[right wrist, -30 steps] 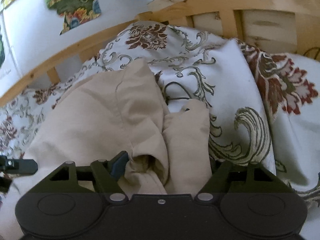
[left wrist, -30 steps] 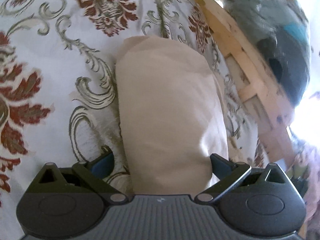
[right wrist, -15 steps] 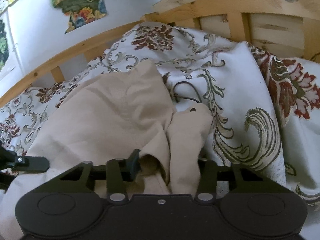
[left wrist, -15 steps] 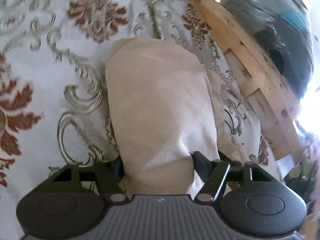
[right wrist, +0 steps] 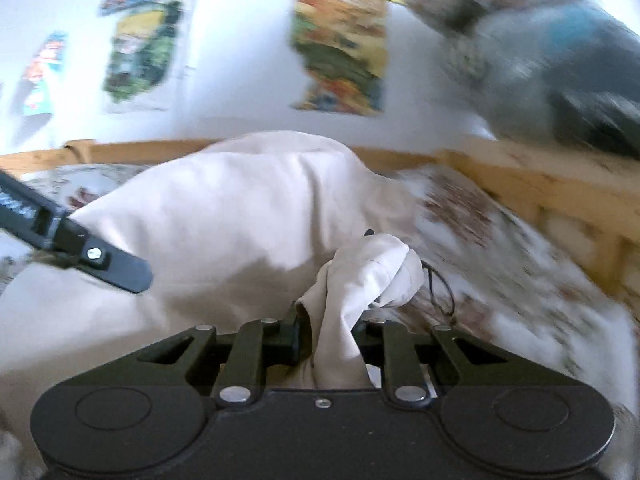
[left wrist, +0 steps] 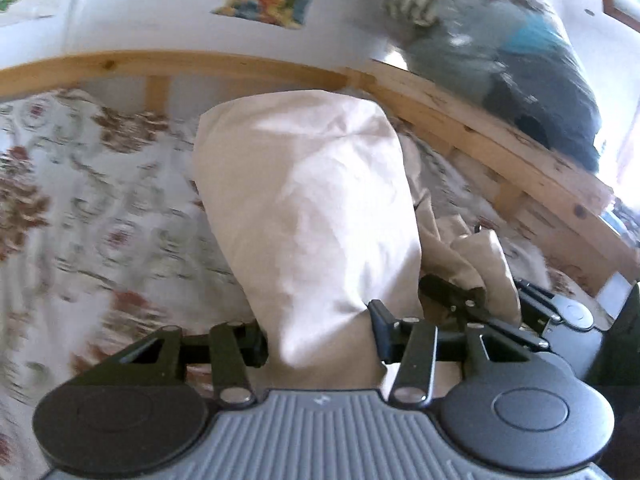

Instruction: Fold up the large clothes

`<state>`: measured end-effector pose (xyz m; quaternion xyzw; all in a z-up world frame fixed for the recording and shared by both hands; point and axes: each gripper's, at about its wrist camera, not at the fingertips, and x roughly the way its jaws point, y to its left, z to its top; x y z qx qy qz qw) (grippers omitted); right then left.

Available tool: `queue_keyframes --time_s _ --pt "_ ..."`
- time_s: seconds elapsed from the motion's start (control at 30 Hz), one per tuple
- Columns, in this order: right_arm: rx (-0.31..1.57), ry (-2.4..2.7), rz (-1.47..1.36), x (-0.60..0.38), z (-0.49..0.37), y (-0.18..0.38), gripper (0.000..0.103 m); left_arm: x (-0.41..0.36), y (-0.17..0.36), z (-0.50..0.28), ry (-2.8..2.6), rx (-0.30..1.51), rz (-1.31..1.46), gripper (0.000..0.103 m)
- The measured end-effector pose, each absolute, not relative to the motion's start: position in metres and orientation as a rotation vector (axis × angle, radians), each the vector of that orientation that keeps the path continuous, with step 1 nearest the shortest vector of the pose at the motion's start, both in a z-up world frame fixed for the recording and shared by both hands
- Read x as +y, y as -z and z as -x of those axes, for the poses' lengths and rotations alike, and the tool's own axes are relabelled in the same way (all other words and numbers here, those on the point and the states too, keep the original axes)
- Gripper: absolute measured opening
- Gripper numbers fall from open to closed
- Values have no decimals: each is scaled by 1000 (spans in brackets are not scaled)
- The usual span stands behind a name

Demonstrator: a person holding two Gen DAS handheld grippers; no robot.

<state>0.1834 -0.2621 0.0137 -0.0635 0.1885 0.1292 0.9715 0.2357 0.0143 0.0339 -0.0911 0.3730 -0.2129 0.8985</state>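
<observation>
Both grippers need to rise together and level, keeping the beige garment (left wrist: 312, 216) taut so the fold lands square on the bed (left wrist: 100, 216). The left gripper (left wrist: 318, 330) has just been closing its jaws and pinches a wide bunch of cloth; the right gripper (right wrist: 328, 340), also just closing, pinches a narrower gathered end, the rest draping ahead.

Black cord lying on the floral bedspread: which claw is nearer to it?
Right. The black cord lies just beyond the right claw, beside the bunched beige garment it grips. The left claw clamps the garment's wide part, farther over.
</observation>
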Motion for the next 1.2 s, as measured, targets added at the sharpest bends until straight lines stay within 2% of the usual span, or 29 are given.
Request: queue_keyframes --time_s 0.17,0.37,0.53,0.67,0.77,0.8,0.87,1.13,1.2 --pt "390 -328 90 -200 -232 -10 21 82 -21 -276 325 812 239 52" --pt "535 -318 161 -151 -272 37 25 121 43 -293 174 913 369 61" --pt "596 -284 99 -169 -281 51 43 126 47 -288 166 886 392 69" --pt "600 -288 123 -173 -278 50 52 116 41 -281 126 882 348 81" --pt "604 -290 103 -181 -271 49 65 107 35 -259 110 858 310 89" --pt "598 -292 98 -184 -266 48 73 104 31 -252 98 850 295 90" --pt "581 -299 90 -191 -256 43 79 98 21 -238 91 842 269 96" --pt "502 -290 67 -208 -218 0 96 76 -31 -195 68 758 187 102" --pt "474 -293 54 -214 -208 -16 98 72 -46 -182 69 730 169 102"
